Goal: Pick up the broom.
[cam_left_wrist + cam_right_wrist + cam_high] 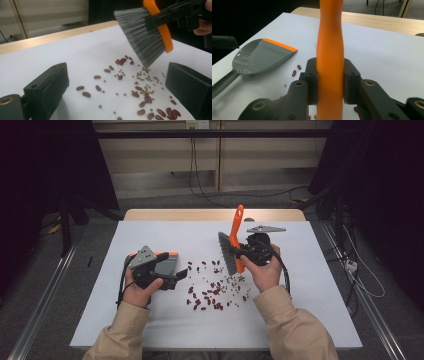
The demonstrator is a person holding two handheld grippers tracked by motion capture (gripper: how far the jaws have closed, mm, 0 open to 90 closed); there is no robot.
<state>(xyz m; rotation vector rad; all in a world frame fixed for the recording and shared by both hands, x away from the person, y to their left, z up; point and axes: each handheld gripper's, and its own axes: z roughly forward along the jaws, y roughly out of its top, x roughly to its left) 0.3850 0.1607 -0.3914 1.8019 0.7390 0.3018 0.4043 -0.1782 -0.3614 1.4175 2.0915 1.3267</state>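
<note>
Gripping the orange handle of a brush [234, 245], the right gripper [248, 251] has its two black jaws closed firmly on both sides of that handle; this is clear in the right gripper view, where the handle [330, 62] rises straight up between the pads. In the high view the brush stands nearly upright above the white table [150, 320], with the grey bristles [142, 35] pointing down and to the left, and the tips hang just above the scattered beans [212, 292]. The beans are dark red ones mixed with small greenish ones [143, 77], and they lie spread in the middle of the table, between both hands.

The left gripper [180, 275] is at the left side of the table, and its jaws stand wide open with nothing between them; the left gripper view shows only beans and table surface in the gap. A grey dustpan with an orange edge [259, 58] lies flat on the table near the left gripper. In the high view the dustpan [167, 262] is partly covered by that gripper, so I cannot tell surely if they touch. Its orange lip faces toward the beans, and a few red beans lie just beside it.
</note>
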